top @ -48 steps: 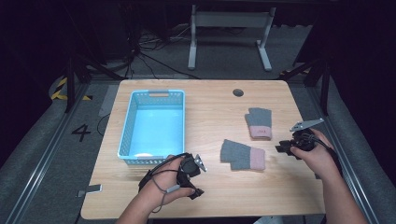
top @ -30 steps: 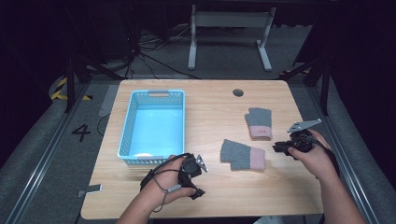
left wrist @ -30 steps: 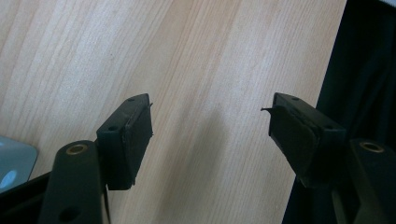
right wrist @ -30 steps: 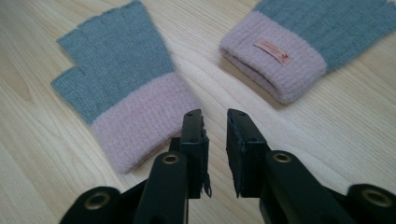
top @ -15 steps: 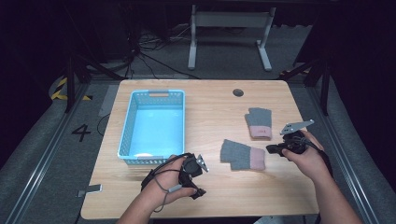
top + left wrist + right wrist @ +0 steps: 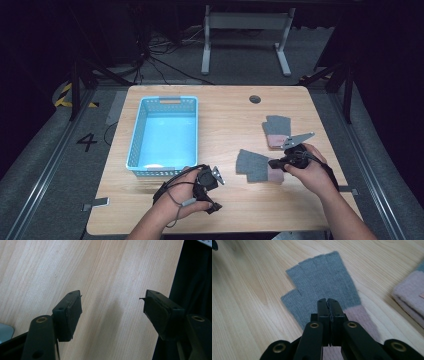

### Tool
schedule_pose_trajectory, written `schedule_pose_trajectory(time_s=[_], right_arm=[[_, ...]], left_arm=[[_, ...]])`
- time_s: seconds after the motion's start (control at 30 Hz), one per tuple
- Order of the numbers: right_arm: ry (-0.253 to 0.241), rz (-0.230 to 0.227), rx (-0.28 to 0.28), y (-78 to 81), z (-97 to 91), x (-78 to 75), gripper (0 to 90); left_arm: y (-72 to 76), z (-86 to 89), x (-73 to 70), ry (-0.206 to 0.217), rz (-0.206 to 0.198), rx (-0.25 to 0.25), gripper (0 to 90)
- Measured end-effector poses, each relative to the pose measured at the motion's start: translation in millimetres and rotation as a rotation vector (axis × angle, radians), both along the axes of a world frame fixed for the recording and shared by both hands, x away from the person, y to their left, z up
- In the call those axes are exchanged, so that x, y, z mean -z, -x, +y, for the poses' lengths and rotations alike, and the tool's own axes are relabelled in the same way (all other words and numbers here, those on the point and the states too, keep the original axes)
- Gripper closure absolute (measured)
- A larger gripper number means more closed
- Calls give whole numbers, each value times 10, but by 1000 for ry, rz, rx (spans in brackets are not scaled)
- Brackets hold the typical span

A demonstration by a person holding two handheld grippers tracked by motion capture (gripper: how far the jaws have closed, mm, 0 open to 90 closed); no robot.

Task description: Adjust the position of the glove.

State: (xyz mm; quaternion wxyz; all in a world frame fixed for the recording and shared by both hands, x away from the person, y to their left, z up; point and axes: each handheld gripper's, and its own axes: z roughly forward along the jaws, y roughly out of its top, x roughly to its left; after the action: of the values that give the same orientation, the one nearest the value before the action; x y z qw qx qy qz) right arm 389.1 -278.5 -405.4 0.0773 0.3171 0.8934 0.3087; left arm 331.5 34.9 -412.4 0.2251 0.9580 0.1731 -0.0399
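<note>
While fingers meet, right gripper (image 6: 328, 302) overhangs glove (image 6: 322, 287).

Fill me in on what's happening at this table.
A person works two handheld grippers over a wooden table. The right gripper, jaws shut, is over the nearer grey knitted fingerless glove with a pink cuff; whether it pinches the fabric is unclear. The left gripper rests open beside the blue plastic basket. A second matching glove lies farther back.

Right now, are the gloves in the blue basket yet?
Not yet. The blue basket holds no glove. The right tongs are shut over the near glove, whether gripping it is unclear. The far glove lies untouched on the table. Both probably still need moving.
</note>
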Motion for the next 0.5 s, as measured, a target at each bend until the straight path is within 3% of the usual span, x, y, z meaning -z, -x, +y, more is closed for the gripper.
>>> schedule_pose_trajectory(time_s=[0.23,0.5], right_arm=[[4,-17,-18,-53,193,104,900],[33,-23,-33,-89,283,215,899]], left_arm=[[-14,21,6,-1,0,-10,312],[-18,25,4,3,-4,-10,309]])
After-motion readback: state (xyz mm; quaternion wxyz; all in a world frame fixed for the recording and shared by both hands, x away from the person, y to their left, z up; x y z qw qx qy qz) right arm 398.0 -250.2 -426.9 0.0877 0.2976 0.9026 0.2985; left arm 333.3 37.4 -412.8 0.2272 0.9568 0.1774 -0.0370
